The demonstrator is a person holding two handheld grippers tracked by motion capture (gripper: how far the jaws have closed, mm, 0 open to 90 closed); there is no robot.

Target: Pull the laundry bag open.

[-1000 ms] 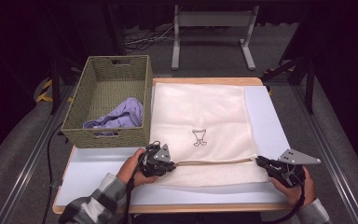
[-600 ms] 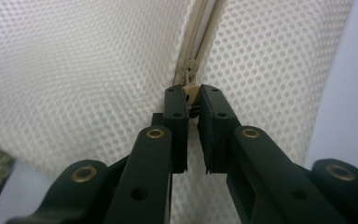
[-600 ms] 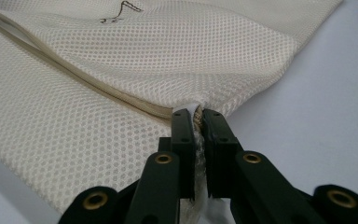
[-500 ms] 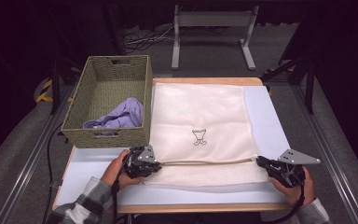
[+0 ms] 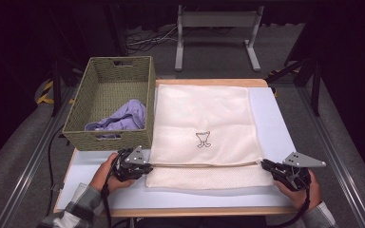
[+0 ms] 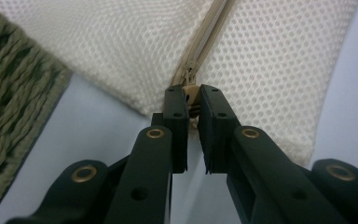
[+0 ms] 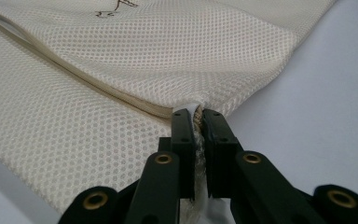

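Two grippers on one mesh bag (image 5: pixel 202 137), lying flat mid-tabletop, zipper (image 5: pixel 204 165) running along near edge. Left gripper (image 6: pixel 193 100) clenched on zipper pull (image 6: pixel 192 91) at bag's near-left corner, beside wicker basket (image 5: pixel 78 137). Right gripper (image 7: pixel 198 116) pinching mesh at near-right corner, anchoring. Risks: pull is small, could pop from pads if tugged at angle; anchor grip is thin fabric, may slip and bag bunches. Slider possibly at end stop, hard to tell; forcing would strain teeth. Purple cloth (image 5: pixel 121 118) waits in basket.
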